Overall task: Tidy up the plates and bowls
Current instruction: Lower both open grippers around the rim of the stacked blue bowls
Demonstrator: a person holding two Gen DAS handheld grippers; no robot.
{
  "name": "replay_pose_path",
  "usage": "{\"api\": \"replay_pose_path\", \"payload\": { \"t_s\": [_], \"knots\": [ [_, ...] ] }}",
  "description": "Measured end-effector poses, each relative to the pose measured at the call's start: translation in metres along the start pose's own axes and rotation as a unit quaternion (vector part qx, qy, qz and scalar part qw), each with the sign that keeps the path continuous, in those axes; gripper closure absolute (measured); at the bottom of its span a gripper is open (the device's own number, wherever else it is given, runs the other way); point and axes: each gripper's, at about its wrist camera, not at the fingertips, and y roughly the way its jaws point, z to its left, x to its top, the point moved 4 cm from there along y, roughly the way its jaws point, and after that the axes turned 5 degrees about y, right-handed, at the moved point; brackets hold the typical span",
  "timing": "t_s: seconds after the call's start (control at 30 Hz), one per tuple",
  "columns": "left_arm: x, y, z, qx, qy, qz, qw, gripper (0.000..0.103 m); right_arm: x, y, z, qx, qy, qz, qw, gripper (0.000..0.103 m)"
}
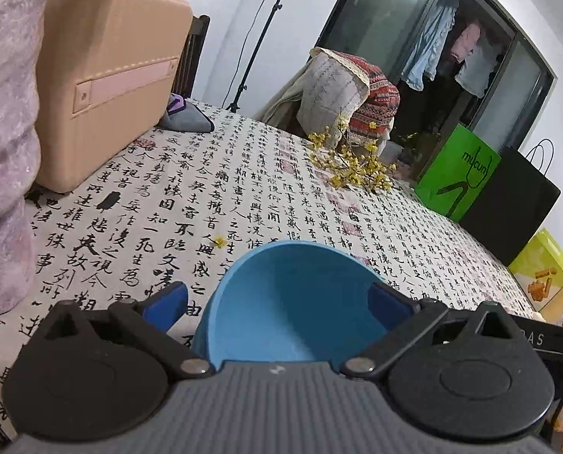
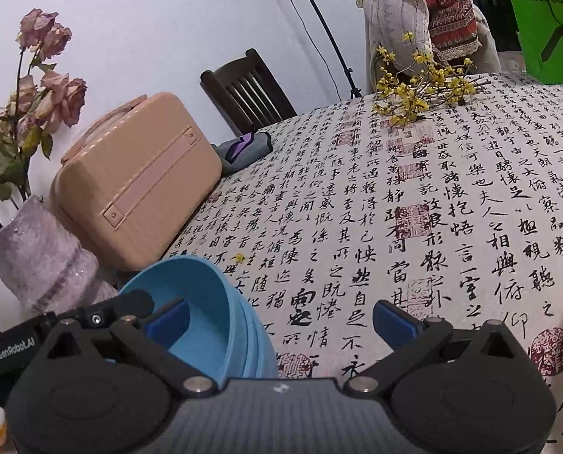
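Bowls are being handled at the near edge of the table (image 2: pixel 451 196), which is covered with a calligraphy-printed cloth. A blue bowl (image 1: pixel 289 302) is being framed by the left gripper (image 1: pixel 277 299), whose blue pads (image 1: pixel 169 300) are being kept wide apart on either side of its rim; whether either pad is touching the rim cannot be told. In the right wrist view the blue bowl (image 2: pixel 205 310) is seen to be the top one of a nested stack, with further rims showing beneath it at its right flank. The right gripper (image 2: pixel 281 321) is being held open over bare cloth just beside the stack, and nothing is being gripped by it.

The stacking step is judged to be in hand, with the bowl either being released onto the pile or being lined up for a grasp. For the next move, a clear decision is being called for: closing squarely on the rim, or backing straight away without the stack being nudged. A beige case (image 2: pixel 137 178) and a vase of dried roses (image 2: pixel 39 249) are standing near, leaving limited room on that side.
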Motion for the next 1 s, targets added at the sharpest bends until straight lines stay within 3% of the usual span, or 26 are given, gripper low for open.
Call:
{"api": "replay_pose_path", "payload": {
  "t_s": [0.23,0.47,1.0],
  "knots": [
    [0.003,-0.017,0.003,0.013,-0.002,-0.015,0.9998,0.000,-0.005,0.000,0.002,0.009,-0.003,0.006,1.000,0.000],
    [0.001,-0.024,0.012,0.032,0.001,-0.003,0.9995,0.000,-0.009,0.002,0.001,0.014,-0.001,0.018,1.000,0.000],
    [-0.018,0.009,0.028,0.048,-0.023,0.111,0.9924,0.003,-0.019,0.025,-0.001,0.006,-0.002,0.080,0.997,0.013]
  ]
}}
